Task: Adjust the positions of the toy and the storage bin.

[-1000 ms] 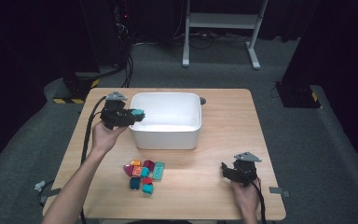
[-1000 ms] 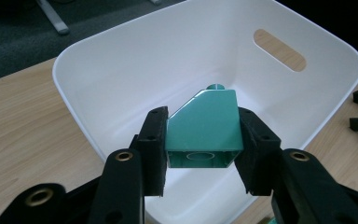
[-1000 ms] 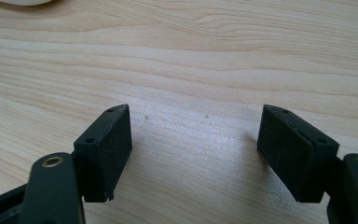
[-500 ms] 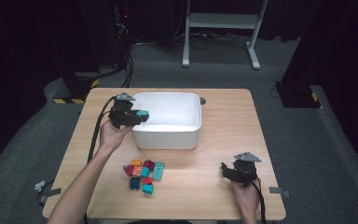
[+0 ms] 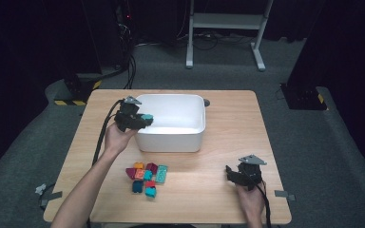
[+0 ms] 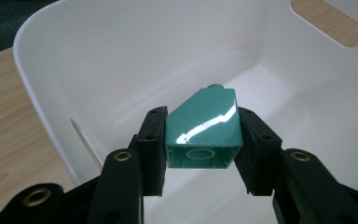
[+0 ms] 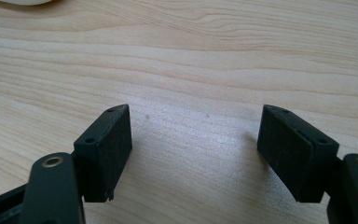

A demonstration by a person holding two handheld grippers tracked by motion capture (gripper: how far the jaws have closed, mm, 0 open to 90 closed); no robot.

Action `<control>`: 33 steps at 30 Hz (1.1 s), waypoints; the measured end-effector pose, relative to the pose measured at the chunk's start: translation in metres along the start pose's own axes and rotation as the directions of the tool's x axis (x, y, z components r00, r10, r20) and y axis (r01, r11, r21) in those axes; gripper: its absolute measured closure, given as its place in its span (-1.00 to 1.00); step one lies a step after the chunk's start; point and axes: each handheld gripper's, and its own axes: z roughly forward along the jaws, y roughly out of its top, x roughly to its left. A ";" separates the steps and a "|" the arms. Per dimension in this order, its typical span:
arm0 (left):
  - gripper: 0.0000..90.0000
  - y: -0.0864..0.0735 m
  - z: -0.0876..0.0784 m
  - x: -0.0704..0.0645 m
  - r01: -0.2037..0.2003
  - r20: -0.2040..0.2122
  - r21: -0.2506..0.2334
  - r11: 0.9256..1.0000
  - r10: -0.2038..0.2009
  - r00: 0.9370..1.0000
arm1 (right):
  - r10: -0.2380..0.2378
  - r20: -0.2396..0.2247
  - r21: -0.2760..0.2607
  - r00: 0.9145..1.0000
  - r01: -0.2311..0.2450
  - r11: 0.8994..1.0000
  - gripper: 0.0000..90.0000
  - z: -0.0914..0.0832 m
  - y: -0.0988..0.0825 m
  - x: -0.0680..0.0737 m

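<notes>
My left gripper (image 5: 141,118) hangs over the left rim of the white bin (image 5: 171,141), shut on a teal sloped brick (image 5: 147,117). In the left gripper view both pads press the sides of the teal brick (image 6: 203,127), hollow underside toward the camera, with the bin's bare inside (image 6: 303,93) beneath it. A pile of several red, teal, orange and maroon bricks (image 5: 146,176) lies on the table in front of the bin. My right gripper (image 5: 233,174) rests low at the table's front right. Its jaws stand open over bare wood (image 7: 196,140).
The wooden table (image 5: 228,118) has free room right of the bin and at the front left. A small dark knob (image 5: 206,102) sits at the bin's back right corner. The left gripper's cable (image 5: 102,137) trails along the forearm. A white stand (image 5: 223,28) is on the floor behind.
My left hand has carried the teal brick a little to the right and down, from beside the bin to over its left rim. The right hand has stayed still.
</notes>
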 end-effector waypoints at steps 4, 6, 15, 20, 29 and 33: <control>0.16 0.000 0.000 0.000 0.008 -0.011 -0.008 1.000 -0.009 1.000 | 0.000 0.000 0.000 1.000 0.000 1.000 -0.42 0.000 0.000 0.000; 0.11 0.000 -0.001 0.000 0.010 -0.015 -0.008 1.000 -0.010 1.000 | 0.000 0.000 0.001 1.000 0.000 1.000 -0.42 0.000 0.000 0.000; -0.10 -0.001 -0.017 0.000 0.017 -0.001 -0.059 0.998 -0.017 1.000 | 0.000 -0.001 0.000 1.000 0.000 1.000 -0.42 0.000 0.000 0.000; -0.18 -0.007 -0.034 -0.002 0.015 -0.012 -0.108 0.994 -0.017 1.000 | 0.000 -0.001 0.000 1.000 0.000 1.000 -0.42 0.000 0.000 0.000; -0.24 -0.026 -0.070 0.000 0.039 -0.023 -0.177 0.983 -0.044 0.999 | 0.000 0.000 0.000 1.000 0.000 1.000 -0.42 0.000 0.000 0.000; -0.25 -0.038 -0.081 -0.003 0.041 -0.025 -0.187 0.981 -0.047 0.999 | 0.000 0.000 0.000 1.000 0.000 1.000 -0.42 0.000 0.000 0.000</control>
